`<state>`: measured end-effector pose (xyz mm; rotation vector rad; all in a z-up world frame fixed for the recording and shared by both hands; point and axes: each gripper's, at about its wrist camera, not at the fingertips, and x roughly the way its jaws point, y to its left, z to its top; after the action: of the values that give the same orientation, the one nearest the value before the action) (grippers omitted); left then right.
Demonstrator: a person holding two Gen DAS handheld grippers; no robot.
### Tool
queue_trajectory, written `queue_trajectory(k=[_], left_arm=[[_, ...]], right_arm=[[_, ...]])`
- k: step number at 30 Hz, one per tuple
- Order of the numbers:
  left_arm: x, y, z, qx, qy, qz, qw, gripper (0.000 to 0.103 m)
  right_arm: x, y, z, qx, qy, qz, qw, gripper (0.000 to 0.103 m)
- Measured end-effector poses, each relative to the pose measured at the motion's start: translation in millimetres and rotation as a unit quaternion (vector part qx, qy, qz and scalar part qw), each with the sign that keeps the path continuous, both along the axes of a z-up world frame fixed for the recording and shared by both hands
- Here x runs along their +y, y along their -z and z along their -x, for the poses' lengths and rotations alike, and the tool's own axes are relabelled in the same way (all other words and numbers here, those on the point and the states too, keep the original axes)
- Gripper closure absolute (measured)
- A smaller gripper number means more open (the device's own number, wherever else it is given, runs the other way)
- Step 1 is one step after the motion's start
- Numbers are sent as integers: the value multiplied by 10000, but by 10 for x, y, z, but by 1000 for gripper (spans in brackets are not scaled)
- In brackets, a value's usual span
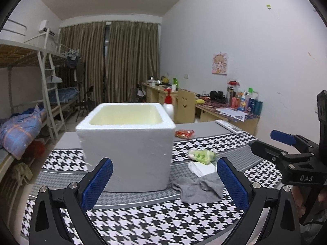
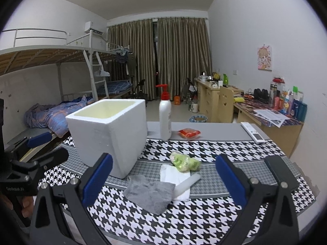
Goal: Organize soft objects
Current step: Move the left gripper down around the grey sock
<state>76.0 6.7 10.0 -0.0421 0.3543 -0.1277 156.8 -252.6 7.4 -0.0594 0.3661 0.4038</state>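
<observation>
Grey sock [image 2: 150,192] between right tongs [image 2: 163,171]

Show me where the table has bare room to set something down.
Bare cloth lies in the near strip in front of the grey sock and right of the white cloth, up toward the remote. It is crowded beside the foam box: sock, white cloth and green packet bunch together.

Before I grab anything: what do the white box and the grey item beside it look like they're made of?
The white box looks like expanded foam: thick walls, matte grainy surface, rounded edges. Its inside looks yellowish. The grey item looks like soft knit fabric, probably a sock: it lies limp and creased on the houndstooth cloth.
</observation>
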Motion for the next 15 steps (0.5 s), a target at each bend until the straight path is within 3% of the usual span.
queue_trajectory(k=[15], left_arm=[[-324,116,-199,281,388,-87,9988,1]], right_arm=[[-222,64,-116,234,286,13,9993,1]])
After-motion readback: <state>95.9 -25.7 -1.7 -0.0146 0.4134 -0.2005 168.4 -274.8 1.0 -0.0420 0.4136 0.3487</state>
